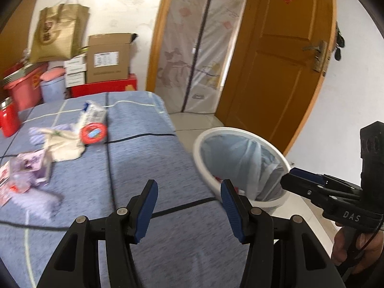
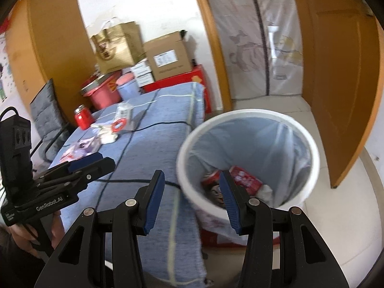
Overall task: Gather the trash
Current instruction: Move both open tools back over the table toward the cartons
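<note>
A white trash bin (image 2: pixel 309 144) with a pale blue liner stands on the floor beside the blue-covered table (image 1: pixel 144 158); red wrappers (image 2: pixel 244 176) lie inside it. On the table lie a milk carton (image 1: pixel 92 114), a round red lid (image 1: pixel 93 133), a crumpled cream cloth (image 1: pixel 63 146) and purple packaging (image 1: pixel 31 168). My left gripper (image 1: pixel 189 192) is open and empty over the table's near right edge. My right gripper (image 2: pixel 192 182) is open and empty over the bin's near left rim. Each gripper shows in the other's view, the right one (image 1: pixel 297 177) and the left one (image 2: pixel 96 160).
A red jar (image 1: pixel 8 115) stands at the table's left edge. Cardboard boxes (image 1: pixel 108 57), a gold paper bag (image 1: pixel 58 33) and a red bucket (image 1: pixel 22 86) are stacked behind the table. A wooden door (image 1: pixel 283 55) stands open right of a curtained doorway (image 1: pixel 199 48). A grey chair (image 2: pixel 45 112) stands left.
</note>
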